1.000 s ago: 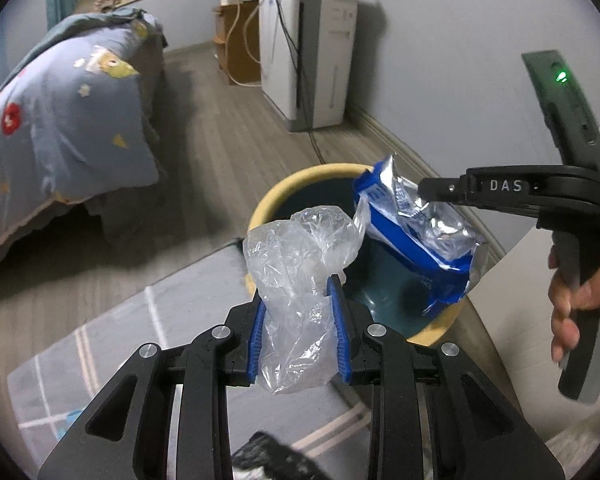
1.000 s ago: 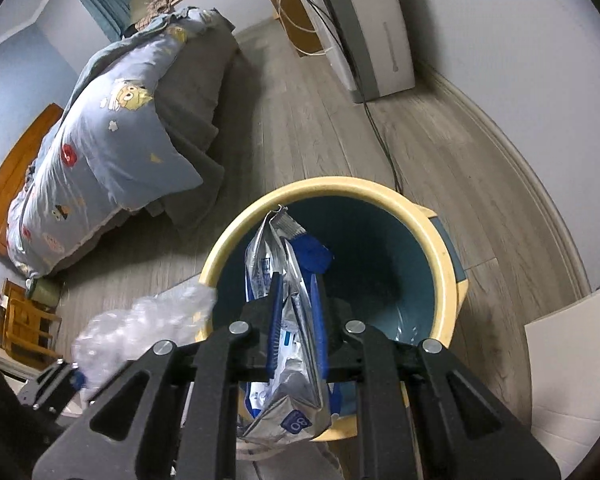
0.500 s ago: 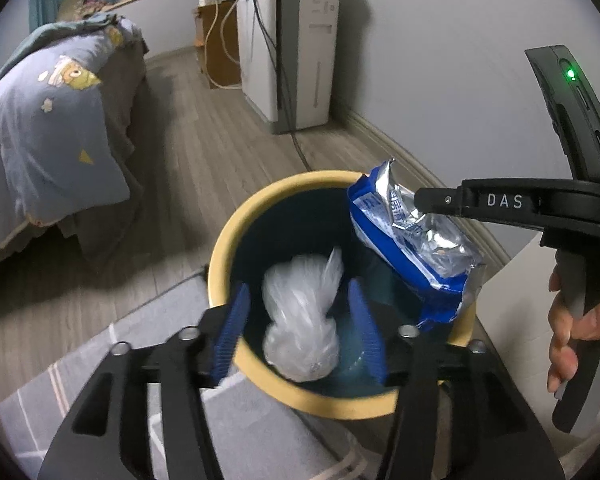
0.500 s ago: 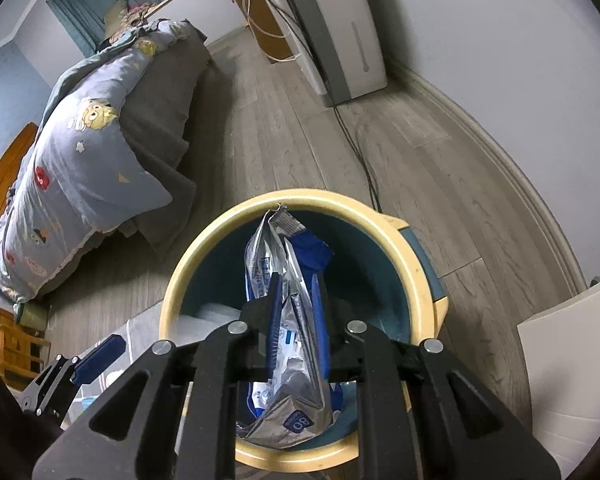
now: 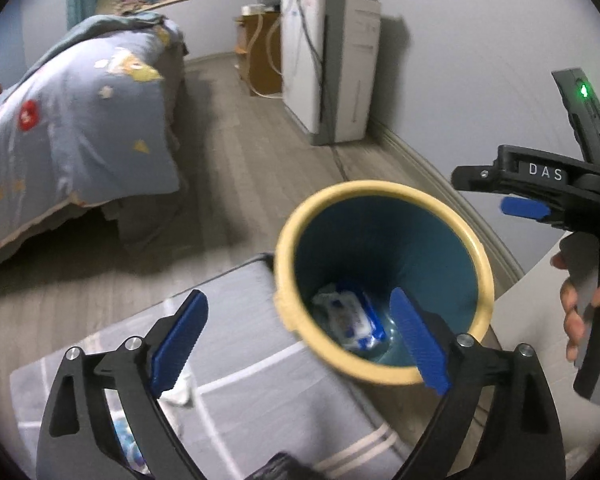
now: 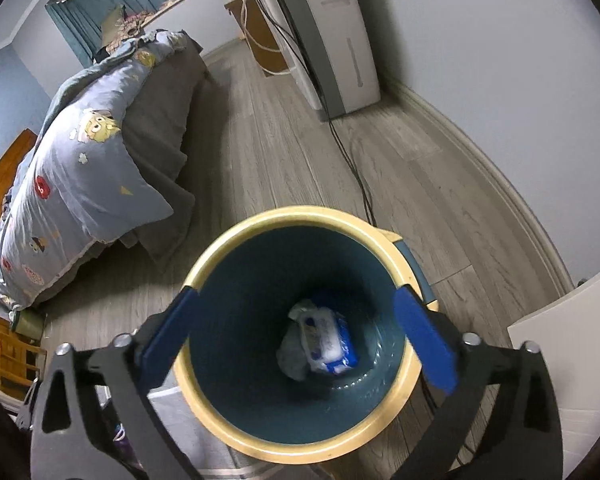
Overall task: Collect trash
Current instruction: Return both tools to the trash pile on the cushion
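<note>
A round bin with a yellow rim (image 5: pixel 284 248) (image 6: pixel 284 216) and a dark blue inside stands on the floor under both grippers. At its bottom lie a blue and silver wrapper (image 5: pixel 356 320) (image 6: pixel 332 344) and a crumpled clear plastic bag (image 6: pixel 292 354). My left gripper (image 5: pixel 300 340) hangs over the bin's near rim, its jaws opening wide with nothing between them. My right gripper (image 6: pixel 296 336) is above the bin's mouth, its jaws opening wide and empty too. In the left wrist view the right gripper (image 5: pixel 484 192) shows at the right edge, held by a hand (image 5: pixel 580 308).
A grey rug (image 5: pixel 260 392) with white lines lies beside the bin, with a white scrap (image 5: pixel 176 388) on it. A bed with a blue quilt (image 6: pixel 88 184) is at the left. A white appliance (image 6: pixel 332 40) and its cable stand by the wall. A white board (image 6: pixel 572 360) is at the right.
The left gripper moved over the bin, opened and dropped the clear plastic bag in. The right gripper opened and the blue wrapper fell to the bin's bottom.
</note>
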Action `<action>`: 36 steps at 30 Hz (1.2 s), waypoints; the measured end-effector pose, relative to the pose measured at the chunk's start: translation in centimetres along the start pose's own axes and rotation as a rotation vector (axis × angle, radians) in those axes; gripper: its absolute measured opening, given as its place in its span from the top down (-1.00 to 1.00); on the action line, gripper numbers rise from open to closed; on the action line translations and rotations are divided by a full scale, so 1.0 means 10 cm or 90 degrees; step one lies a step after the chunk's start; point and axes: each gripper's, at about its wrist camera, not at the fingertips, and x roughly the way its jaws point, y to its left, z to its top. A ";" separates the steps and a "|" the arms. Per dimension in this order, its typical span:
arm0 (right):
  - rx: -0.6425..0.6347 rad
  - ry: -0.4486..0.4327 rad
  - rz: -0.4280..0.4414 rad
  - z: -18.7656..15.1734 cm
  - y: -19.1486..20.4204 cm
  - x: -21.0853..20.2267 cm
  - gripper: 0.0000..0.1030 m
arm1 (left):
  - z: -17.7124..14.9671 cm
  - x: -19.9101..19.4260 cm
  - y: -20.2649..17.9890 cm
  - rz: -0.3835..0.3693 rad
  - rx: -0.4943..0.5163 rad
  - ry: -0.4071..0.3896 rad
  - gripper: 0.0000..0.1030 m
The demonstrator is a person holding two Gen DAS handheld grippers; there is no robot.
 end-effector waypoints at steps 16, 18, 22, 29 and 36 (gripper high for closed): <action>-0.156 0.005 0.035 -0.35 1.10 -0.52 -0.89 | -0.63 -1.63 1.35 0.133 -0.153 -0.049 -0.90; -0.174 0.013 0.045 -0.48 1.25 -0.57 -0.89 | -0.79 -1.75 1.44 0.139 -0.177 -0.054 -0.90; -0.188 0.037 0.053 -0.73 1.46 -0.62 -0.89 | -1.05 -1.82 1.55 0.157 -0.196 -0.037 -0.90; -0.209 0.084 0.039 -1.20 1.62 -0.59 -0.89 | -1.35 -1.83 1.70 0.171 -0.211 -0.010 -0.90; -0.191 0.161 -0.005 -1.68 1.57 -0.33 -0.89 | -1.49 -1.74 1.82 0.158 -0.240 0.010 -0.90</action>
